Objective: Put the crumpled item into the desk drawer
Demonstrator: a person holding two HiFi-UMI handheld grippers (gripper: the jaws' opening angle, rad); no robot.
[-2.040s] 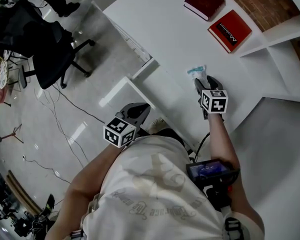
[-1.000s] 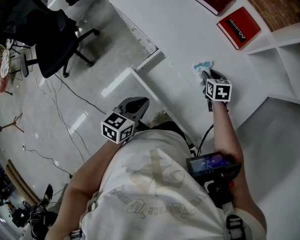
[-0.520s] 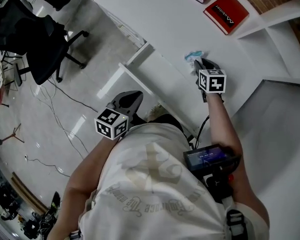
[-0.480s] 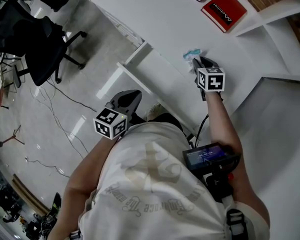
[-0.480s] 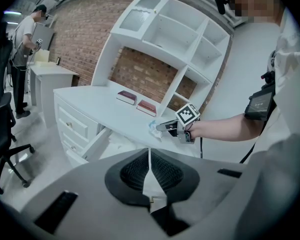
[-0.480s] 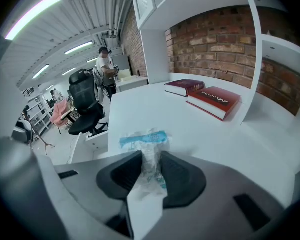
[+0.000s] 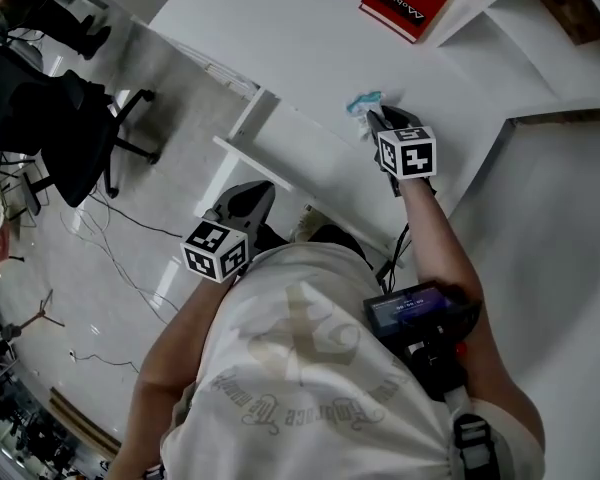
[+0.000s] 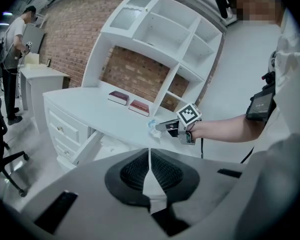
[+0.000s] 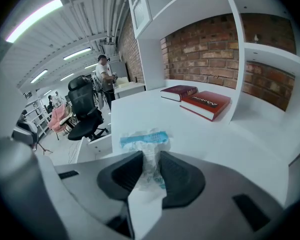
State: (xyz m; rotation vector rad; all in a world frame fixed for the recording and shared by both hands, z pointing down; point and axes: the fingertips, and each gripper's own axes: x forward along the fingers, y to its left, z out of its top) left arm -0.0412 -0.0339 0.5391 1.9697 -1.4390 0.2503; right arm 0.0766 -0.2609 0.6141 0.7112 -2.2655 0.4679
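Crumpled clear plastic wrapper with a blue band (image 9: pixel 145 140), pinched between the black padded jaws of the right gripper (image 9: pixel 151 158), which have just been closing on it. The wrapper sits over the front part of the white desk top (image 7: pixel 280 38). The left gripper (image 8: pixel 149 160) has its jaws pressed together, nothing between them, near the pulled-out white desk drawer (image 7: pixel 248 160). Two red hardcover books (image 9: pixel 206 104) lie well behind the wrapper.

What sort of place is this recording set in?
Likely an office or lab: a white desk with shelves against a brick wall, and an office chair nearby.
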